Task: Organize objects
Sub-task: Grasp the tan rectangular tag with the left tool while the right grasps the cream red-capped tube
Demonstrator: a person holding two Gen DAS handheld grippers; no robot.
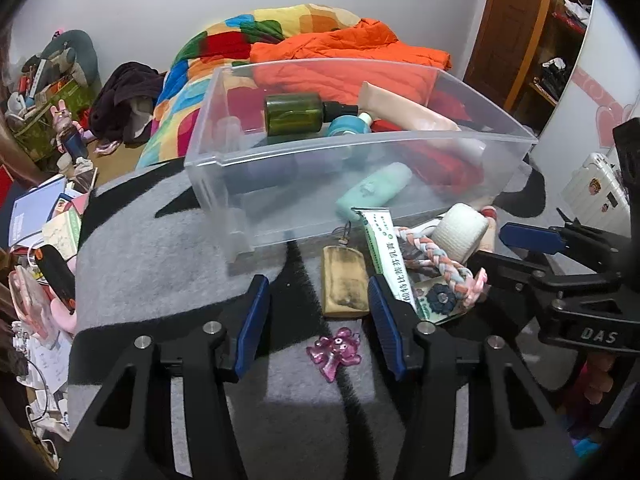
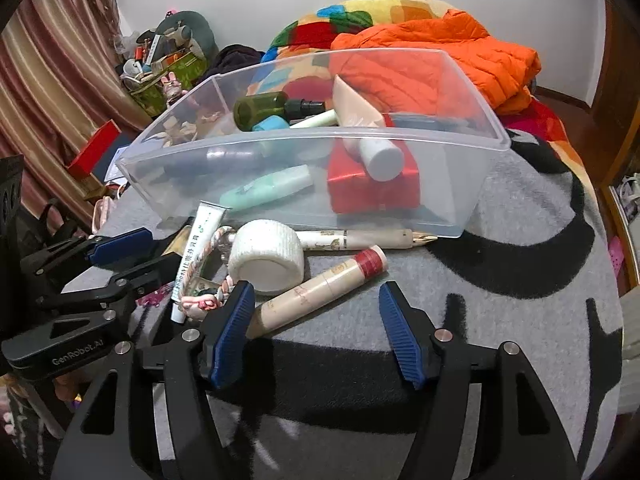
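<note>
A clear plastic bin (image 1: 224, 184) (image 2: 472, 200) stands on a grey and black blanket and holds a green bottle (image 1: 294, 114), a mint tube (image 1: 372, 190), a red box (image 2: 372, 188) and other toiletries. In front of it lie a tan pouch (image 1: 345, 286), a white-green ointment tube (image 1: 386, 252), a braided rope (image 1: 444, 264), a white tape roll (image 2: 266, 256), a beige tube with a red cap (image 2: 320, 288) and a pink octopus charm (image 1: 336, 350). My left gripper (image 1: 318, 316) is open over the pouch. My right gripper (image 2: 318, 332) is open around the beige tube's lower end.
A colourful quilt and an orange jacket (image 2: 436, 60) lie behind the bin. A long cream pen-like tube (image 2: 360, 239) lies against the bin's front. Books and clutter (image 1: 44, 220) cover the floor to the left. A wooden door (image 1: 508, 28) is at the right.
</note>
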